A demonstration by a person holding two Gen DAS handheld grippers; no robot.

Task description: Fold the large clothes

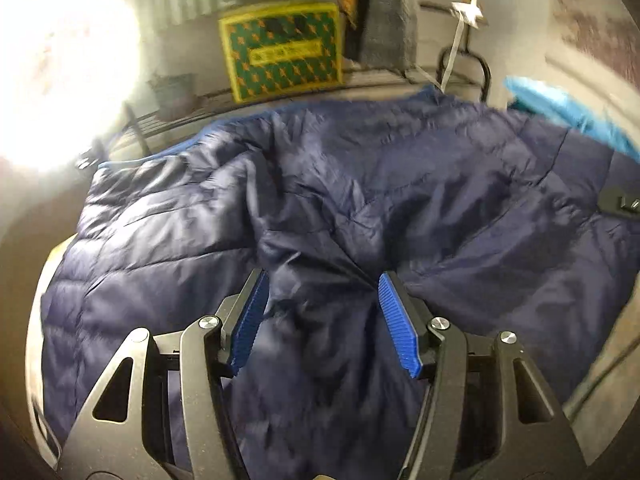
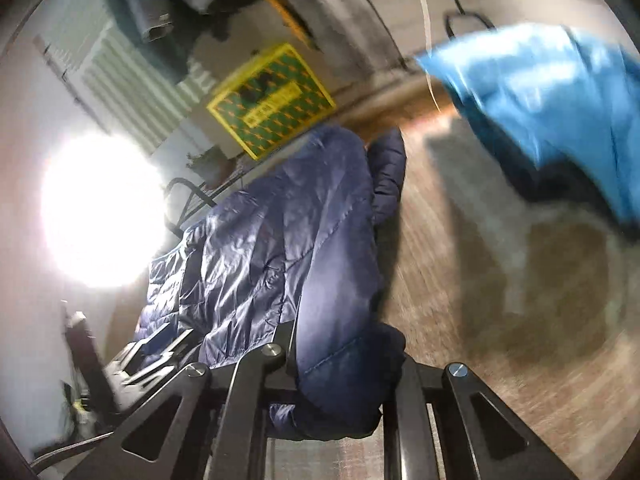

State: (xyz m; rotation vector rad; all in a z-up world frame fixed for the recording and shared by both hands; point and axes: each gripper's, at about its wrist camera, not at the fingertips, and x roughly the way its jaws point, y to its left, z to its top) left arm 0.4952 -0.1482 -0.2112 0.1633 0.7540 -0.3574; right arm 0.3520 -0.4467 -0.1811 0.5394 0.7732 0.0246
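A large navy quilted jacket [image 1: 320, 200] lies spread across the table and fills most of the left wrist view. My left gripper [image 1: 324, 284] is open, its blue pads [image 1: 396, 312] on either side of a raised fold of the jacket. My right gripper [image 2: 344, 344] is shut on a bunched part of the jacket [image 2: 280, 240] and holds it off the table; its fingertips are hidden by the fabric. The jacket's light blue lining [image 2: 552, 92] flaps at the upper right. The right gripper's body shows at the right edge of the left wrist view [image 1: 620, 200].
A wooden table [image 2: 500, 260] shows beside the jacket. A yellow and green box [image 1: 282, 50] stands behind, against the wall. A bright lamp [image 1: 60, 80] glares at the left. A black metal rack [image 1: 476, 68] and a white strap [image 1: 464, 12] are at the back right.
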